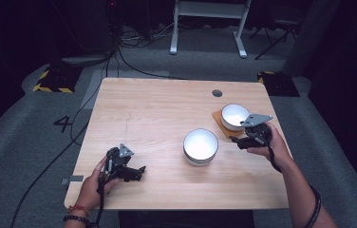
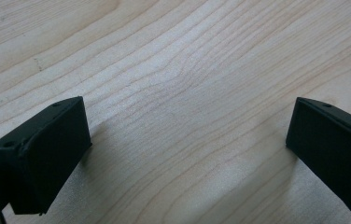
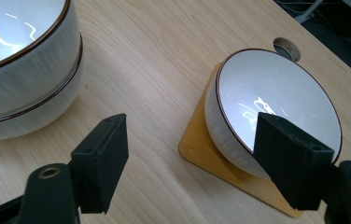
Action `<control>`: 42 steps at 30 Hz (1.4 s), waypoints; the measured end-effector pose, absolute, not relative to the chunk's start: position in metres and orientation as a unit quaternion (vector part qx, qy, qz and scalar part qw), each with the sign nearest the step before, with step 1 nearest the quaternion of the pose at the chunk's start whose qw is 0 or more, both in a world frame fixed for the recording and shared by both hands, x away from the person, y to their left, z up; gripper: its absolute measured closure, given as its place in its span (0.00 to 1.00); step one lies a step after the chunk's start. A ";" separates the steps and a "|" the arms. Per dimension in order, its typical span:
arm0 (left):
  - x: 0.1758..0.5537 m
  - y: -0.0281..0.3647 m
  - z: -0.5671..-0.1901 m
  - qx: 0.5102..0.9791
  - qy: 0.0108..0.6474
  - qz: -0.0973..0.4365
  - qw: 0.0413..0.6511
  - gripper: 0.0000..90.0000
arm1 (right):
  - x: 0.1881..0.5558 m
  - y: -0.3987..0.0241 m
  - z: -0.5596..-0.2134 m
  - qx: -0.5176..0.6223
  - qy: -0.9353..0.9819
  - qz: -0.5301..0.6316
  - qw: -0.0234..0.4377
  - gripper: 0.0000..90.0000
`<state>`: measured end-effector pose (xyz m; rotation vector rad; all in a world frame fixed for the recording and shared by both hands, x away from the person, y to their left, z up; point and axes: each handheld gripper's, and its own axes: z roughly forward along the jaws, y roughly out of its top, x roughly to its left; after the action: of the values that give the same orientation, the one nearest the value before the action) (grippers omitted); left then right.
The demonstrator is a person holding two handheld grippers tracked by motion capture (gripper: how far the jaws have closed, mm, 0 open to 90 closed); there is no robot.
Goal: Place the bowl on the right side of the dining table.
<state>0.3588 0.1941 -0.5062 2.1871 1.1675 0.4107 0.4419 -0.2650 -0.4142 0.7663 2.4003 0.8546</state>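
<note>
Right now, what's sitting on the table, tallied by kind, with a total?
White bowls: 2, a larger bowl near the middle and a smaller bowl at the right
Wooden coaster: 1, under the smaller bowl
Total: 3

A small white bowl (image 3: 276,93) with a dark rim stands upright and empty on an orange-brown square coaster (image 3: 201,144) near the table's far right corner.

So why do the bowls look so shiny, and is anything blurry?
High view: lit table, dark room, both bowls glare white. Right gripper view: squiggly reflections in the small bowl and big bowl; near fingers slightly soft. Left gripper view: sharp wood grain, soft finger shadows.
</note>
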 end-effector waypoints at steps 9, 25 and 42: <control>0.359 0.194 -0.506 0.828 0.442 0.155 0.309 0.00 | 0.433 -0.266 -0.413 0.274 0.874 0.324 0.238 0.29; 0.359 0.194 -0.506 0.827 0.442 0.155 0.310 0.00 | 0.417 -0.270 -0.420 0.265 0.878 0.318 0.240 0.28; 0.359 0.194 -0.507 0.828 0.442 0.152 0.310 0.00 | 0.397 -0.283 -0.432 0.264 0.882 0.311 0.235 0.26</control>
<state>0.3588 0.1939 -0.5066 2.1862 1.1669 0.4013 0.3972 -0.2826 -0.4319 0.7240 2.4200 0.8540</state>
